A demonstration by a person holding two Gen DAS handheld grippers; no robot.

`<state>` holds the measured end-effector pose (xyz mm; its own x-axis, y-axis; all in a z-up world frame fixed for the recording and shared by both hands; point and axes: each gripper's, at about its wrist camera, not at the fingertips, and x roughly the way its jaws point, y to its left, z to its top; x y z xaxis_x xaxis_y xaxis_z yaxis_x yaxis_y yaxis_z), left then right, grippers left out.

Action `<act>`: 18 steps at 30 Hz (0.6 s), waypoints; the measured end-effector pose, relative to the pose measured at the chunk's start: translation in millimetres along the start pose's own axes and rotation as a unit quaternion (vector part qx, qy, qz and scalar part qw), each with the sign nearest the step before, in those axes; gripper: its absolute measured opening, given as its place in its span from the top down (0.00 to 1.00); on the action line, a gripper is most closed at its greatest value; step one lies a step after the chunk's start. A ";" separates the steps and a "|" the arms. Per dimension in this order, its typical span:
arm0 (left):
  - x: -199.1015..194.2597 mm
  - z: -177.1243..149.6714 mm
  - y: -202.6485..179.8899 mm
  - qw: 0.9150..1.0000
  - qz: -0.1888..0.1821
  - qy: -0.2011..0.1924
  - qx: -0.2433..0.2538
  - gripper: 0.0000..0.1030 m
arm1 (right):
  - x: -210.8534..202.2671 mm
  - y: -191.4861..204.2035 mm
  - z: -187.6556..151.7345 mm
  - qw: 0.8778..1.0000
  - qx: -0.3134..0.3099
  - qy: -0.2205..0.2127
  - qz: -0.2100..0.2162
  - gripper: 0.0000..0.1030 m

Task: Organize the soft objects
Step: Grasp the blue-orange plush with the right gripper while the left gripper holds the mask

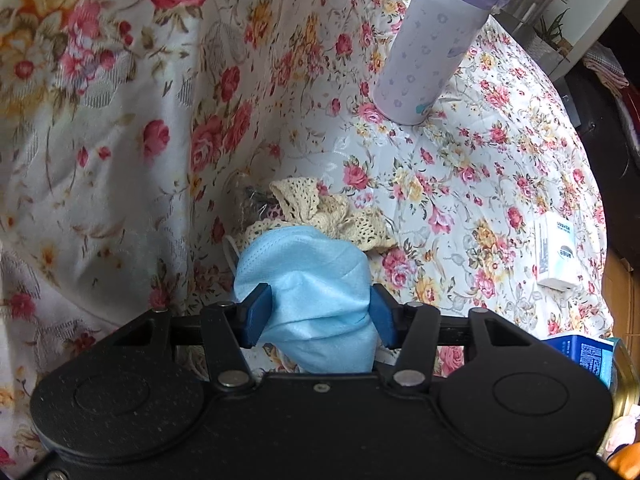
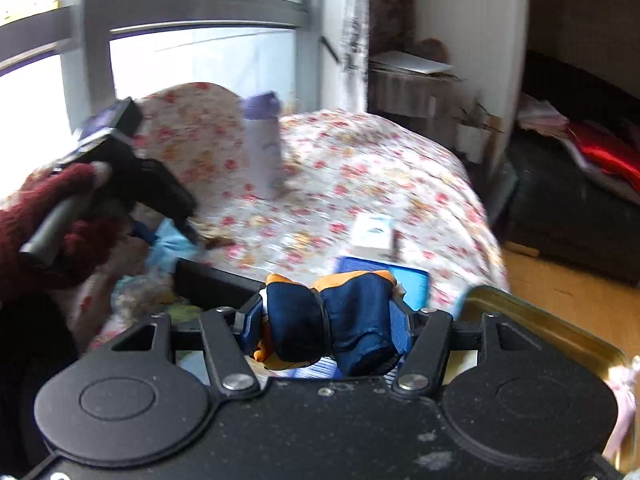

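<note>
My left gripper (image 1: 320, 312) is shut on a crumpled light blue face mask (image 1: 312, 280) and holds it above the floral tablecloth (image 1: 480, 168). A cream lace cloth (image 1: 320, 208) lies bunched on the table just beyond the mask. My right gripper (image 2: 326, 328) is shut on a navy and orange fabric bundle (image 2: 320, 320). In the blurred right wrist view the left gripper (image 2: 132, 176), in a hand with a dark red glove (image 2: 60, 216), hangs at the left with the mask (image 2: 168, 240) in it.
A lavender bottle (image 1: 432, 40) stands at the back of the table. A small white box (image 1: 558, 252) lies at the right. A blue box (image 2: 384, 280) and a gold tin (image 2: 560, 328) sit near my right gripper. A floral chair back (image 1: 100, 120) rises at the left.
</note>
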<state>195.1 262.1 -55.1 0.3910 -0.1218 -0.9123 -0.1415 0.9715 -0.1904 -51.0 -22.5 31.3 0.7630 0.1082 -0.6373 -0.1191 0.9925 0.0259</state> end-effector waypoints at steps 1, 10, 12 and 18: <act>0.6 0.1 -0.7 1.000 0.001 0.000 0.001 0.51 | 1.2 -4.7 -2.9 1.000 0.005 0.003 -0.006 0.42; 2.5 -2.6 -4.8 1.000 0.020 -0.006 0.016 0.63 | 13.1 -8.8 -11.5 1.000 0.015 0.011 0.002 0.42; 3.7 -2.4 -6.1 1.000 0.023 -0.001 0.016 0.57 | 12.9 -6.5 -13.3 1.000 0.007 0.012 0.003 0.42; 8.9 0.3 -5.3 1.000 0.011 0.002 0.000 0.13 | 7.8 -6.6 -13.1 1.000 0.010 0.008 0.016 0.42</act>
<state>199.6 256.0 -62.0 0.3838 -0.1018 -0.9178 -0.1500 0.9738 -0.1708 -52.7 -28.9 16.1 0.7482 0.1384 -0.6488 -0.1295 0.9897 0.0618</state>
